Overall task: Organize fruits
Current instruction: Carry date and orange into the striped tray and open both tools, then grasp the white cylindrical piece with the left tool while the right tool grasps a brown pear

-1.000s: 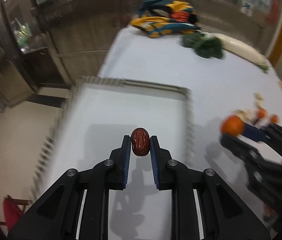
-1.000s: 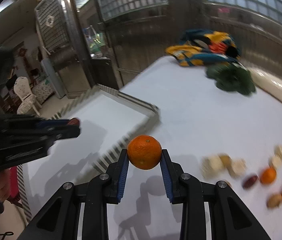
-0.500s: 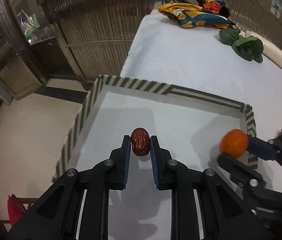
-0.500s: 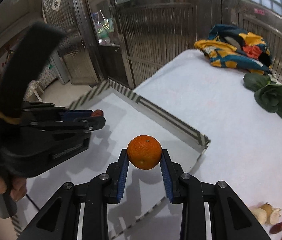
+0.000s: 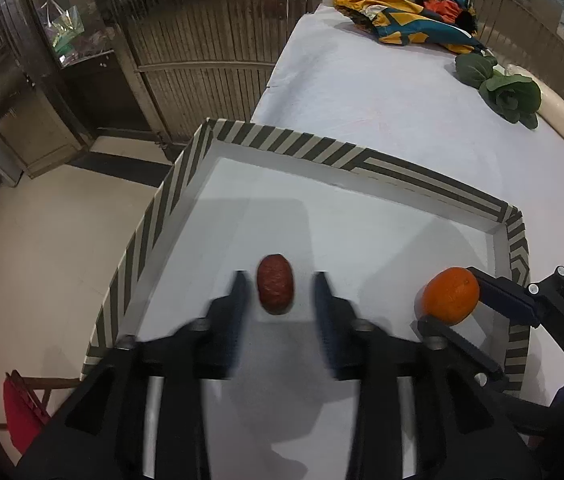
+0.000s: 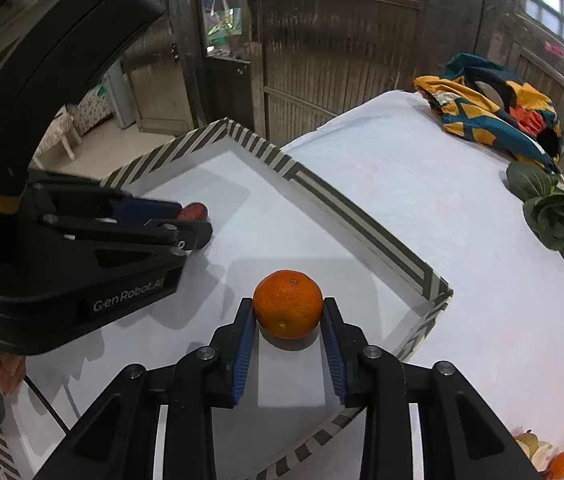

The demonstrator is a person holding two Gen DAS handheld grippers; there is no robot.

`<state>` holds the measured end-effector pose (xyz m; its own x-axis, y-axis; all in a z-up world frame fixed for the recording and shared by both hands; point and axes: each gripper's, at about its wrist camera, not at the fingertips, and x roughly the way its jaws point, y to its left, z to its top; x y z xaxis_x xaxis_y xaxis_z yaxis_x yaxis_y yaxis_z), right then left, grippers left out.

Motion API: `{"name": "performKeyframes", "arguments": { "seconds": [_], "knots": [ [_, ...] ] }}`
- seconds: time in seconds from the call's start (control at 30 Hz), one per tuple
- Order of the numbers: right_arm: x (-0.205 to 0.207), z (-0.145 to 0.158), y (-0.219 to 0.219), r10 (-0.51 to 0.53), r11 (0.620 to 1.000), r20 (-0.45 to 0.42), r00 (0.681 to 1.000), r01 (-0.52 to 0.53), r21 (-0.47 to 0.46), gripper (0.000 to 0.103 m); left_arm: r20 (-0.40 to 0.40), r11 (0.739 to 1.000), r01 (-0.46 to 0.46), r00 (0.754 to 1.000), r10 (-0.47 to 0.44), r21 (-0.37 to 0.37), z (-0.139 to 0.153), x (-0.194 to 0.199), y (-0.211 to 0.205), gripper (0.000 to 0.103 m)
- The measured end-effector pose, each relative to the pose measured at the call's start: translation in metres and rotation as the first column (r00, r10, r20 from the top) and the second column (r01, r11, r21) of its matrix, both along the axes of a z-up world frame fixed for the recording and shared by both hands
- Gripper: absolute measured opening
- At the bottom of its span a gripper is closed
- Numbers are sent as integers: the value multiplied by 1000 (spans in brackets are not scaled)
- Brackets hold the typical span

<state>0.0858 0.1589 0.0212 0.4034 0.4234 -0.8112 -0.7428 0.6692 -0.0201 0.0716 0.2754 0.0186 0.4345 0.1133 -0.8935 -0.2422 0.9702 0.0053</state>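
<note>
Left tool [image 5: 281, 298] fingers blur as they open; fruit pile [image 6: 550, 450] cut by edge.

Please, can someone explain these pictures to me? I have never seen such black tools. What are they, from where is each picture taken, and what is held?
There is no robot here. A person holds a two-finger tool in each hand, and a small camera on each tool looks forward along its fingers. So each picture is taken from one tool.

In the left view, the left hand-held gripper is over a shallow tray with a striped rim. Its jaws are opening, and a dark red fruit, likely a date, sits between them without touching the pads.

In the right view, the right hand-held gripper clamps an orange over the same tray.

The tray lies on a white table. Further away lie leafy greens, a colourful cloth, and some small fruits near the edge.
</note>
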Motion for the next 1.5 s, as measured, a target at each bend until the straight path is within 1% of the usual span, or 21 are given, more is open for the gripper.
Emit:
{"name": "performKeyframes", "arguments": {
  "seconds": [0.07,0.1,0.13,0.2,0.27,0.43,0.53,0.63,0.83,1.0,1.1,1.27,1.4,1.47,1.5],
  "knots": [
    [-1,1,-2,0,1000,-9,1000,0,17,34,1,999,2,1000,-2,-35,-1,-1,1,67],
    [-1,2,-4,0,1000,-19,1000,1,31,35,0,999,4,1000,-4,-52,-1,-2,1,67],
    [-1,3,-7,2,999,-35,999,0,54,37,-3,999,3,1000,-3,-51,-1,-3,0,67],
    [-4,7,-12,-3,997,-43,999,7,77,40,-7,1000,-1,1000,0,-26,3,-6,-4,67],
    [-8,10,-19,-16,995,-47,999,21,95,40,17,1000,-2,1000,2,-7,8,-12,-8,67],
    [-24,26,-48,-52,984,-44,998,58,171,40,129,997,6,992,-16,75,38,-36,-35,67],
    [-34,37,-68,-90,972,-41,995,97,214,40,185,994,23,982,-42,104,53,-49,-56,67],
    [-48,49,-95,-126,959,-18,992,126,252,41,221,993,46,973,-69,109,62,-61,-78,67],
    [-66,56,-155,-233,940,16,972,221,261,43,258,990,128,956,-137,53,67,-78,-132,67],
    [-78,45,-212,-331,918,25,943,315,242,43,241,981,194,952,-189,4,59,-84,-173,67],
    [-87,36,-241,-375,906,25,927,361,223,43,221,975,223,951,-216,-6,52,-83,-192,67],
    [-85,17,-286,-440,879,-15,898,434,199,43,182,968,251,952,-246,-7,35,-70,-219,67],
    [-83,11,-302,-451,869,-36,892,448,212,43,150,965,264,953,-262,4,25,-59,-234,67],
    [-80,9,-296,-422,879,-49,905,422,223,43,146,964,267,953,-265,7,23,-57,-236,67],
    [-76,8,-291,-397,890,-57,916,400,219,43,147,964,264,954,-263,8,22,-57,-236,67]
  ]
}}
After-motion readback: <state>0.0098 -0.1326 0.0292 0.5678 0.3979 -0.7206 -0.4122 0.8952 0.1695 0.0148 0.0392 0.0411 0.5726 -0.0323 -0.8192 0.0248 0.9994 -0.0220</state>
